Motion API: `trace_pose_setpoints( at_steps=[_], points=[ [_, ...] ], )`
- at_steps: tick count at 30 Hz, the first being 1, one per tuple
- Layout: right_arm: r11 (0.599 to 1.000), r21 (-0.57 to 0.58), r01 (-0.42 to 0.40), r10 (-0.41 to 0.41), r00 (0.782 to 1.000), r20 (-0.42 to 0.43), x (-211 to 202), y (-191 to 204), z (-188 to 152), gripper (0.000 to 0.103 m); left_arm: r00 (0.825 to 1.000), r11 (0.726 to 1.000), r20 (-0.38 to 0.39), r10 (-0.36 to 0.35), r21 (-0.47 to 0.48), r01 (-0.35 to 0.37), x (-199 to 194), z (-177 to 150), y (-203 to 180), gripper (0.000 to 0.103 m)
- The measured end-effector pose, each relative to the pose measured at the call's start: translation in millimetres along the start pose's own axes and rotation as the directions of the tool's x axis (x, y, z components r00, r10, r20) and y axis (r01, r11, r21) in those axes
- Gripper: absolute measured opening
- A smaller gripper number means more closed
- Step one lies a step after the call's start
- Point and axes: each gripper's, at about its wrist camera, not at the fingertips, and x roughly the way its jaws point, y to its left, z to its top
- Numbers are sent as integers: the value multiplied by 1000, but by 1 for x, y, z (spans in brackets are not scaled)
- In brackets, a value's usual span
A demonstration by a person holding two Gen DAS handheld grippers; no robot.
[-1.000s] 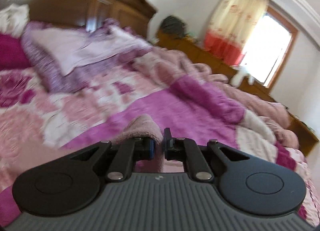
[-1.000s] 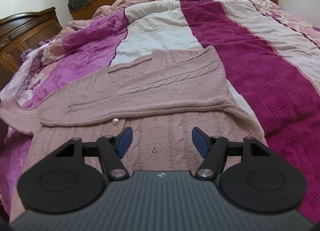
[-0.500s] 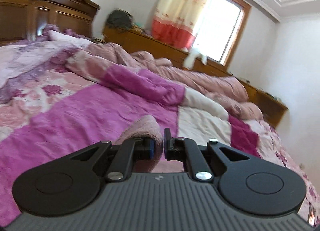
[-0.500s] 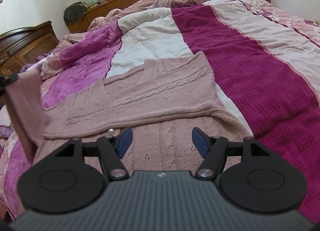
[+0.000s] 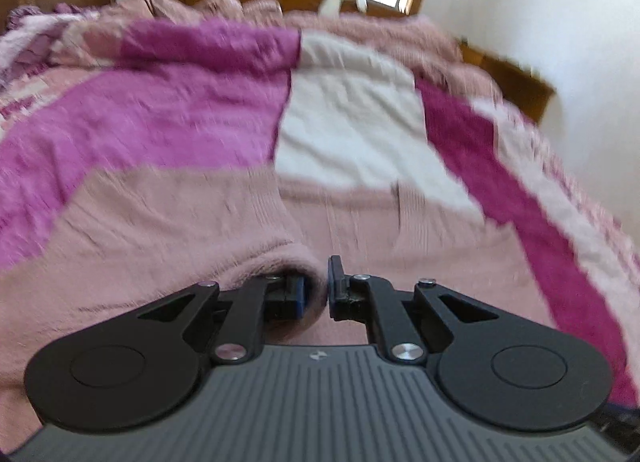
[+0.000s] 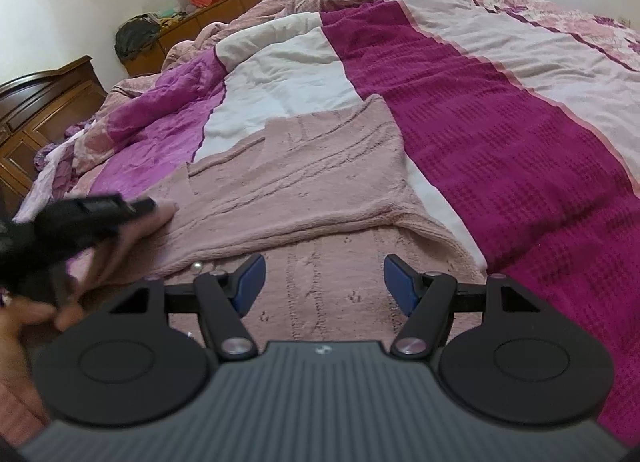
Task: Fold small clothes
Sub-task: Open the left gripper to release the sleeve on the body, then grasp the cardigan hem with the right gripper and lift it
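Swung left gripper (image 5: 316, 290), clamped on sleeve (image 5: 256, 262), across sweater (image 6: 304, 189) toward 3 o'clock; my right gripper (image 6: 324, 282) half-open, empty. Sleeve fold underway; next lay flat, release.

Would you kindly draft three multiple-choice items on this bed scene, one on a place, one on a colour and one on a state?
1. Where does the pink sweater lie?
A. on the bed's quilt
B. on the wooden dresser
C. on the floor

2. What colour are the right gripper's pads?
A. red
B. blue
C. white

3. How is the left gripper?
A. wide open, empty
B. shut on the quilt
C. shut on the sweater's cuff

Answers: 1 A, the knit is spread across the striped quilt; 2 B, both pads show blue; 3 C, pink knit is pinched between its pads.
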Motion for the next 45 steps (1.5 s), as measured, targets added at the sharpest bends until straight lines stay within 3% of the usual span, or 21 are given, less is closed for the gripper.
trace_pose_setpoints(
  at_steps=[3, 6, 10, 17, 22, 29, 33, 39, 45],
  points=[
    [1000, 10, 3, -3, 1000, -1, 1, -4, 0, 68, 997, 1000, -79, 10, 8, -9, 18, -16, -1, 11],
    [1000, 23, 6, -5, 1000, -6, 3, -7, 0, 68, 997, 1000, -82, 5, 17, -4, 22, -23, 4, 24],
    [1000, 25, -2, 2, 1000, -13, 5, -7, -2, 68, 992, 999, -118, -45, 12, 47, 23, -17, 4, 51],
    [1000, 1, -18, 18, 1000, 4, -1, -1, -1, 68, 986, 998, -158, -55, 13, 58, 0, -12, -4, 64],
    [999, -11, -32, 32, 999, 9, -5, 4, -1, 68, 984, 999, -174, -26, 14, 29, -34, -21, 11, 64],
    [993, -76, -87, 87, 996, 4, -6, 28, 1, 68, 975, 994, -195, 109, 14, -108, -87, -31, 54, 65],
    [979, -124, -163, 161, 987, -20, -7, 53, 5, 68, 967, 985, -193, 168, -15, -174, -113, -33, 82, 65],
    [933, -207, -296, 283, 955, -89, -4, 101, 6, 68, 939, 956, -199, 280, -28, -291, -142, -41, 114, 65],
    [860, -348, -374, 336, 927, -166, 7, 158, -5, 68, 924, 939, -211, 319, -60, -338, -162, -50, 137, 65]
  ],
)
